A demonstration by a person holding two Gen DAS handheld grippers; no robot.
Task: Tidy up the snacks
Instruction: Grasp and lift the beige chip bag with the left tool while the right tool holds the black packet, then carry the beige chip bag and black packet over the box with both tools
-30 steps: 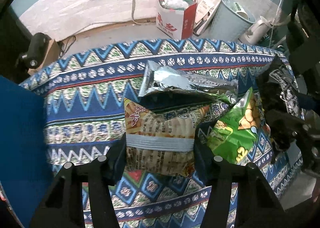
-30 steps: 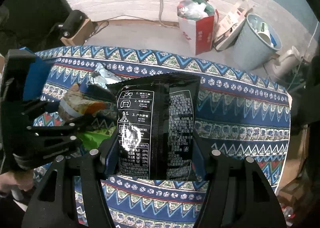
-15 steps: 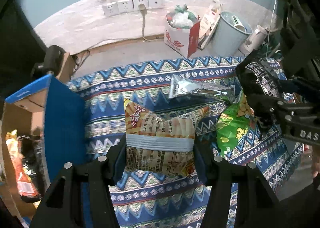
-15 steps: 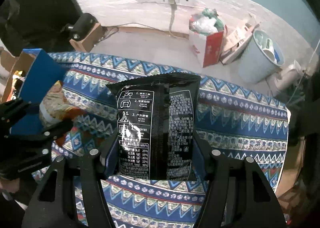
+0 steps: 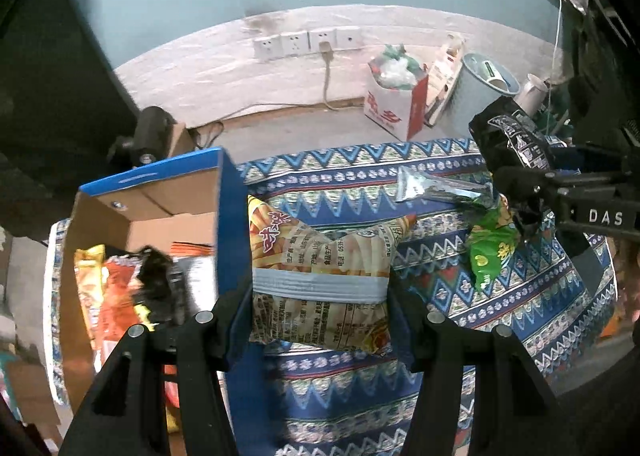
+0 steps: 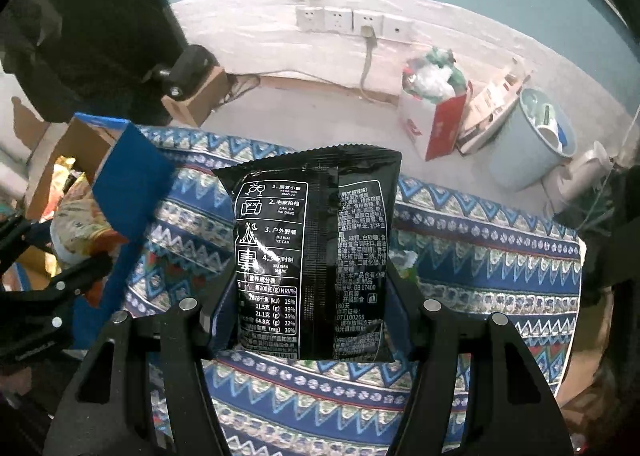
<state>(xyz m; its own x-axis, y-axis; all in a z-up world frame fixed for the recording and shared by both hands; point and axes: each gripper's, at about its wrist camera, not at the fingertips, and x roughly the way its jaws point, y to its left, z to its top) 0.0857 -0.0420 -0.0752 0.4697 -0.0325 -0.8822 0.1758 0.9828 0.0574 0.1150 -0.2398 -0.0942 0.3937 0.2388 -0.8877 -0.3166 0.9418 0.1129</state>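
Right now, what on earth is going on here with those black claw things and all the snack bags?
A person is tidying snacks using two handheld grippers. The left gripper is clamped on a yellow crinkly chip bag, carried beside the open blue-edged cardboard box that already holds several packets. The right gripper is clamped on a glossy black snack packet, held above the blue patterned tablecloth. A green snack bag and a silver foil packet lie on the cloth.

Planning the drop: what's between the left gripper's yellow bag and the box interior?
Left wrist view: only the box's blue side wall separates the yellow snack bag from the interior.
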